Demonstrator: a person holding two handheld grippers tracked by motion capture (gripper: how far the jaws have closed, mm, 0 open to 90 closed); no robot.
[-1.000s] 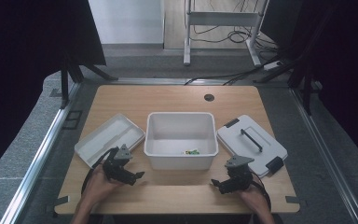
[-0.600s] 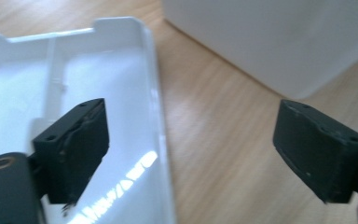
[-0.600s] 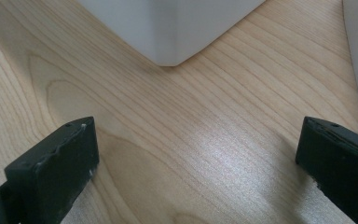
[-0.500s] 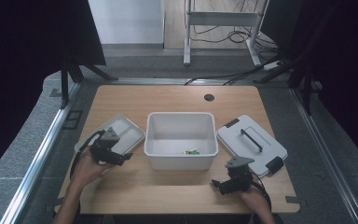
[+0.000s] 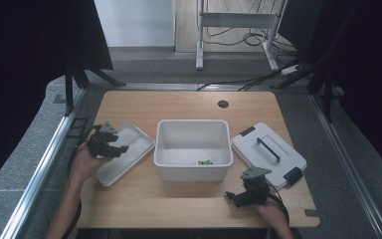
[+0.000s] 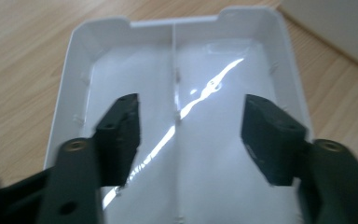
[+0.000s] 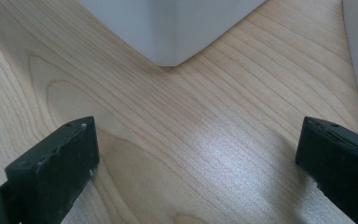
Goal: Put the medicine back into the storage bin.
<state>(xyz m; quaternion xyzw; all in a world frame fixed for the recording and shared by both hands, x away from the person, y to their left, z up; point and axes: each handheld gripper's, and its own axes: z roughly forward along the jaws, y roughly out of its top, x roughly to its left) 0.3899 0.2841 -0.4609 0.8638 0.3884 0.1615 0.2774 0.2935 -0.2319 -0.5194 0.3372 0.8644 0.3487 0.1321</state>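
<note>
My left gripper point(image 5: 118, 147) hovers over the near-left end of a shallow white tray point(image 5: 135, 138) on the table's left side. In the left gripper view its jaws point(image 6: 191, 103) stand apart above the tray point(image 6: 74, 79), on either side of a thin centre rib point(image 6: 173, 70). They have just been closing, with nothing between them. My right gripper point(image 5: 233, 196) rests low near the front edge, right of centre. Its jaws point(image 7: 198, 127) are wide open over bare wood.
A deep white bin point(image 5: 165, 149) stands mid-table with a small green item point(image 5: 205, 162) on its floor; its corner point(image 7: 172, 32) lies ahead of the right gripper. A white lid with a dark handle point(image 5: 268, 149) lies to the right. A round cable hole point(image 5: 223, 104) sits at the back.
My left hand has moved left and away from the front edge, from beside the bin to over the tray. The right hand has stayed put.
</note>
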